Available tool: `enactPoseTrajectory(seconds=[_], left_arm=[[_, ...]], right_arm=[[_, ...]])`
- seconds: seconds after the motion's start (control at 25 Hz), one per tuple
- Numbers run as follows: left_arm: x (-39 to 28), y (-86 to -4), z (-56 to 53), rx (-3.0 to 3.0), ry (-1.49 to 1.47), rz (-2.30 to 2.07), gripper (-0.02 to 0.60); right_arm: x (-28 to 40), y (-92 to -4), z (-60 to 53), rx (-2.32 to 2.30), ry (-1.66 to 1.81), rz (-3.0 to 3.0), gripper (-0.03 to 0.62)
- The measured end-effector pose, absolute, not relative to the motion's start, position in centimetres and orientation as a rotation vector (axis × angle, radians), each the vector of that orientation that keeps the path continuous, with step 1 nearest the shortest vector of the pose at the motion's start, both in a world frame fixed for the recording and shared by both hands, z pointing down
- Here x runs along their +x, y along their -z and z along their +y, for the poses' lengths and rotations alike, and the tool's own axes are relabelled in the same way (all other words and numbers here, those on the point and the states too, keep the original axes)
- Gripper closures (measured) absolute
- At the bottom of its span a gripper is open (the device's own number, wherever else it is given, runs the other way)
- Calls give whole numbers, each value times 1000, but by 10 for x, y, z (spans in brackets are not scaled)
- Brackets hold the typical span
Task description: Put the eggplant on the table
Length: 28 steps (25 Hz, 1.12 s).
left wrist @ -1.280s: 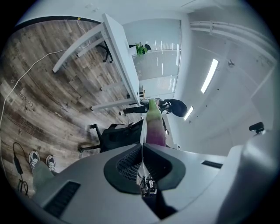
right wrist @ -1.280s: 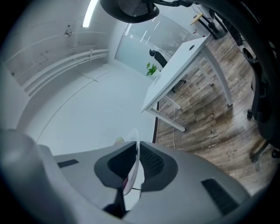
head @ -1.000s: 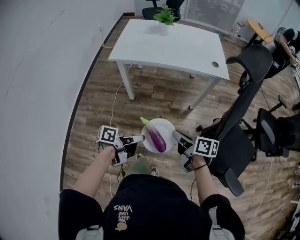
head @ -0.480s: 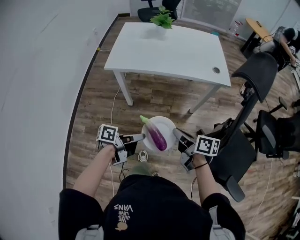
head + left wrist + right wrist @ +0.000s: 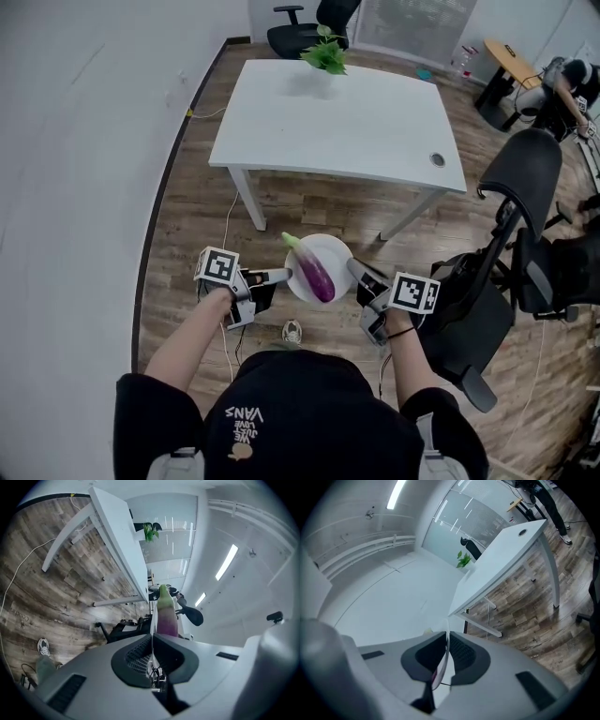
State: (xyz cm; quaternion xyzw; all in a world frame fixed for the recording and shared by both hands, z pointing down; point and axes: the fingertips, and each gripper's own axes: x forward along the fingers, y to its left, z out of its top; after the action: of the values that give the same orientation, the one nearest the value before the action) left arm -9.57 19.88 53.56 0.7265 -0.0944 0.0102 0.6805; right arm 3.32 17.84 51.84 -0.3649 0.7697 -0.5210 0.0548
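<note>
wood floor [image 5: 309,202], white table [image 5: 347,112] ahead — left gripper [image 5: 284,274] and right gripper [image 5: 354,267] each pinch the plate [image 5: 336,251] rim — eggplant [image 5: 314,274] lies on it.

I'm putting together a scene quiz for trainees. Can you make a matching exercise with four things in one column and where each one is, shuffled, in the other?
Things:
1. eggplant
2. plate
3. potted plant
4. nearest black chair

Places:
A. at the far edge of the white table
B. on the wooden floor, right of the table
C. lying on the plate
D. clamped at its rim by the left hand-held gripper and the right hand-held gripper

Pairs: 1-C; 2-D; 3-A; 4-B
</note>
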Motion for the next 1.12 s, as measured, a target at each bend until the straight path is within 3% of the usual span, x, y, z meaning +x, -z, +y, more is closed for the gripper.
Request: enactPoseTrajectory(seconds=[0.48, 1.12], left_arm=[[-110, -549, 140, 1600, -48, -194, 561], [-73, -549, 8, 1602, -16, -211, 561]], right_arm=[[19, -533, 121, -1128, 1608, 2284, 557], [56, -527, -16, -1095, 1608, 2310, 557]])
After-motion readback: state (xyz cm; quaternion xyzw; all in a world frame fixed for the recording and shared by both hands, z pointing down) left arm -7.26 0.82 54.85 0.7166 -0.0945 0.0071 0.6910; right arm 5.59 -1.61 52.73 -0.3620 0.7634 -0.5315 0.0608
